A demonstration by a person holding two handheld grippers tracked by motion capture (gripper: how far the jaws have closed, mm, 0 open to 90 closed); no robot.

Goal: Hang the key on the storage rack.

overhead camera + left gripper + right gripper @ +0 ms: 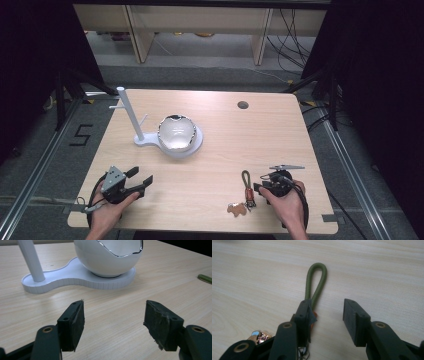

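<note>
- Reaching: right gripper (325, 322) jaws apart beside the keychain (246, 192), lower right of frame, nothing gripped
- Left gripper (113, 323) open, empty, lower left
- Stand (142, 141) untouched; pickup not yet done

A keychain (246, 192) lies flat on the tabletop, near its front edge and right of the middle. Its olive-green cord loop (315, 285) points toward the far edge, a narrow doubled strand with a rounded end. Below the loop comes a short red-orange piece (248, 195), then a metal ring with a shiny gold-brown charm (236, 209) spread toward the front edge and slightly to the left. In the right gripper view the cord runs straight along the wood grain's cross direction.
</note>
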